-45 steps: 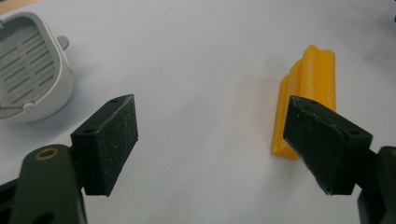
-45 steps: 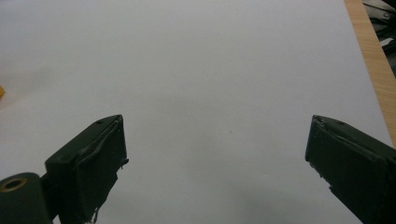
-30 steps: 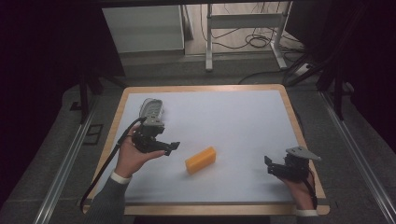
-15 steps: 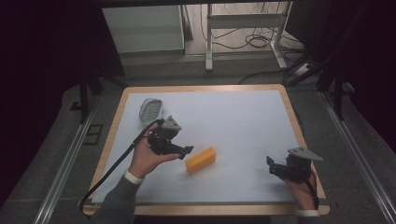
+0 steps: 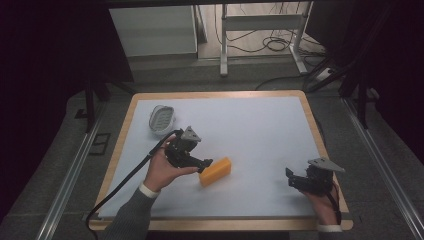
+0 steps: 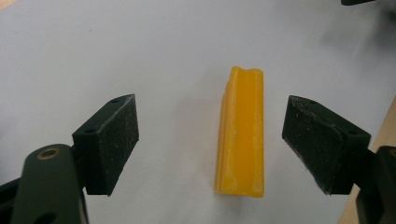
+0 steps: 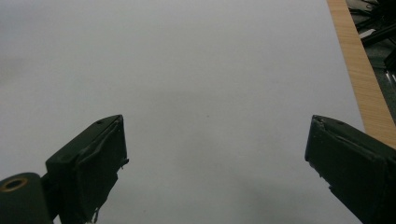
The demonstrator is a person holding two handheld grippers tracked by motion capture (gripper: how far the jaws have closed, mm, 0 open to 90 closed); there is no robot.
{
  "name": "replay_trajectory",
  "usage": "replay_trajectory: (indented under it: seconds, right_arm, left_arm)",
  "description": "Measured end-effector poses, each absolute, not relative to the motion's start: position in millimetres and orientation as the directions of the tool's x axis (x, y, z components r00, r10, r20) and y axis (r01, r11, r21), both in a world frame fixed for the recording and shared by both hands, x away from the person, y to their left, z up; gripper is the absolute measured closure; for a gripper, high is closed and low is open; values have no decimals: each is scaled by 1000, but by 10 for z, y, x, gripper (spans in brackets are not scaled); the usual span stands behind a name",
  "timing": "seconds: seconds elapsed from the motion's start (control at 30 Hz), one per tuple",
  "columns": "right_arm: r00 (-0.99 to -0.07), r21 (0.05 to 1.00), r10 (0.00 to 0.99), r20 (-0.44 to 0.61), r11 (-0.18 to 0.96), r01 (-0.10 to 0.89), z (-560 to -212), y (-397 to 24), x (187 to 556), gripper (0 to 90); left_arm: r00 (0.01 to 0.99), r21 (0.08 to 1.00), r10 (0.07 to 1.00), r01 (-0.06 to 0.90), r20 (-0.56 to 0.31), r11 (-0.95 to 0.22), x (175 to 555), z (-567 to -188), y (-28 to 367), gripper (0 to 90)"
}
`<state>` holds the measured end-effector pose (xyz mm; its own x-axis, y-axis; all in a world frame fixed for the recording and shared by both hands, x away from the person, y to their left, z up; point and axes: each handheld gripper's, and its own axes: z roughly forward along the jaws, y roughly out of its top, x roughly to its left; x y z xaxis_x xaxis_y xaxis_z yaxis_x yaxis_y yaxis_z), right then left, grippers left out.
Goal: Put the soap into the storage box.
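Observation:
A yellow-orange bar (image 5: 215,172) lies flat on the white table sheet, near the middle front. My left gripper (image 5: 205,163) is open, with its tips right at the bar's left end. In the left gripper view the bar (image 6: 241,132) lies lengthwise between the two black pads (image 6: 108,140), closer to the right pad, and touches neither. My right gripper (image 5: 293,179) rests open low on the sheet at the front right, well apart from the bar. Between its jaws in the right gripper view (image 7: 215,158) there is just bare sheet.
A small grey oval dish (image 5: 161,118) sits at the back left of the sheet. The wooden table rim (image 5: 327,155) runs close to my right hand. A black cable (image 5: 122,185) trails from the left gripper off the front left edge.
My left hand has moved right and toward the bar, from near the grey dish until the open jaws stand on either side of the bar's end. The right gripper has stayed in place.

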<state>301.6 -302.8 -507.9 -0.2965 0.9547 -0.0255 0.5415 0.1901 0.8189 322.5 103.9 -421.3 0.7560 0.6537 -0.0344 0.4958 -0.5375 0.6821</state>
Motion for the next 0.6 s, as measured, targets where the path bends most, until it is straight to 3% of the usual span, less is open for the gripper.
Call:
replay_trajectory:
  seconds: [0.6]
  right_arm:
    - [-288,809,957,-37,198,553,-5119,-3047,3027,57]
  left_arm:
    - [771,659,634,507,-59,-555,3238,-4296,789,229]
